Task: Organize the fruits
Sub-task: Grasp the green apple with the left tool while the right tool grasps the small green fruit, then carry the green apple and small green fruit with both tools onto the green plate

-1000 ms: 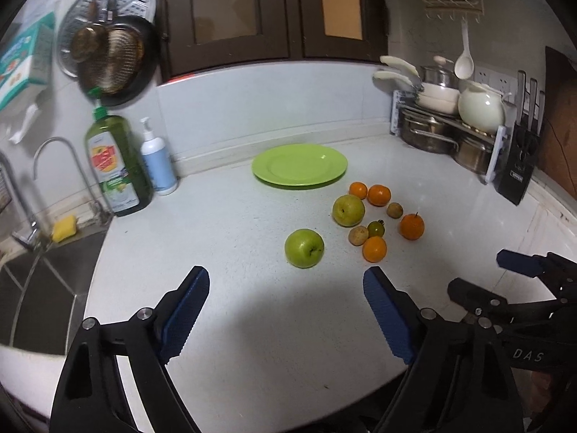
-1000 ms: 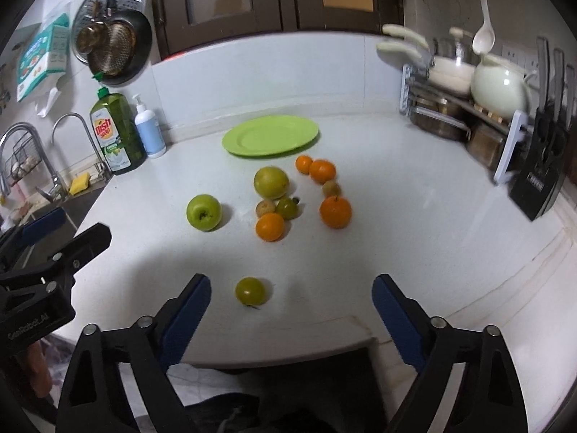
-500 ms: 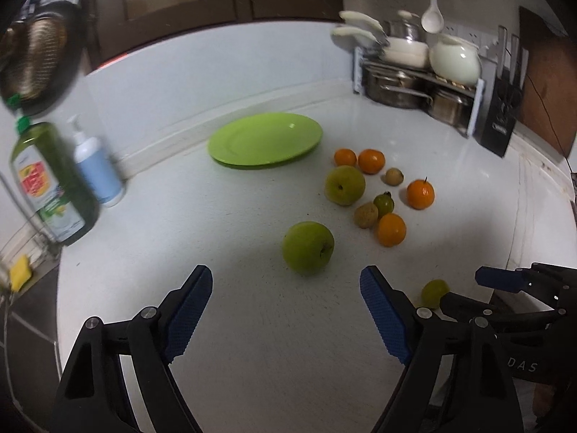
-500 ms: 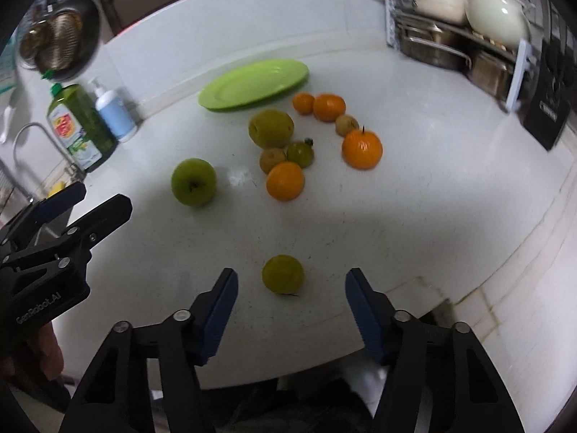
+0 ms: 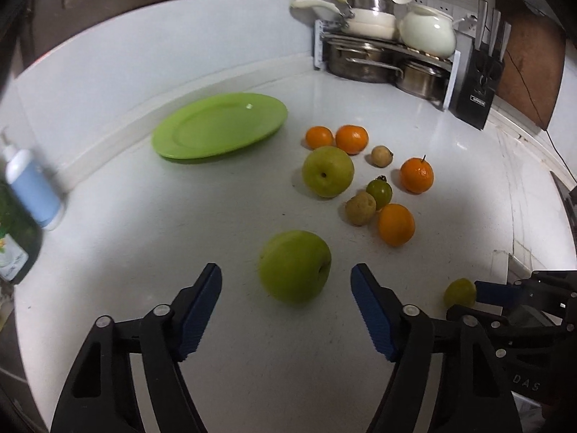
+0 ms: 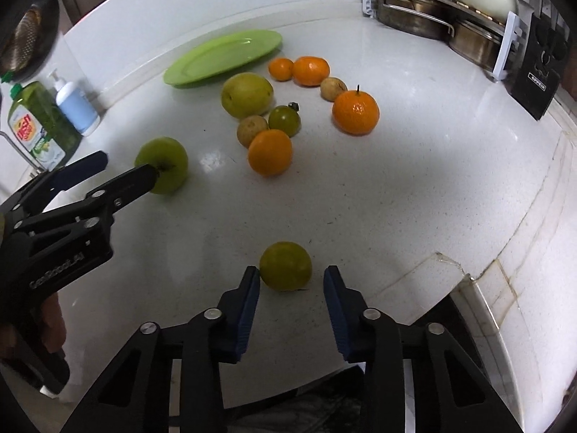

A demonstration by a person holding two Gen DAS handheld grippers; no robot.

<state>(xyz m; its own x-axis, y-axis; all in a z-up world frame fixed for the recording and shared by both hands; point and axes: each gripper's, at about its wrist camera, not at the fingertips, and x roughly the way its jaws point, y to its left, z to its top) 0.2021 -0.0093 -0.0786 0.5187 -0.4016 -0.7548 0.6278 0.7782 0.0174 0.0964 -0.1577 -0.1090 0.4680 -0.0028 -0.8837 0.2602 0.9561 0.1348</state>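
Green apple (image 5: pixel 294 266) on bench (image 5: pixel 234 361), low centre of left view, straight ahead between left gripper (image 5: pixel 286 299) pads, untouched, jaws just narrowing. Yellow-green fruit (image 6: pixel 285 265) likewise ahead of right gripper (image 6: pixel 291 283), jaws just closing, gap remaining.

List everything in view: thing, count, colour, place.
Plate: 1, green, back of counter, nothing on it.
Oranges: 4, orange, cluster right of plate.
Apples: 2, green; one by left claw, one in cluster.
Brown fruits: 2, small, in cluster.
Small green fruits: 2; one by right claw, one in cluster.
Bottles: 2, blue and green, left wall.
Pot rack: 1, steel, back right corner.
Knife block: 1, black, beside rack.
Left claw: black and blue, open, just been closing, apple between fingers.
Right claw: same colours, open, just been closing, small green fruit between tips.
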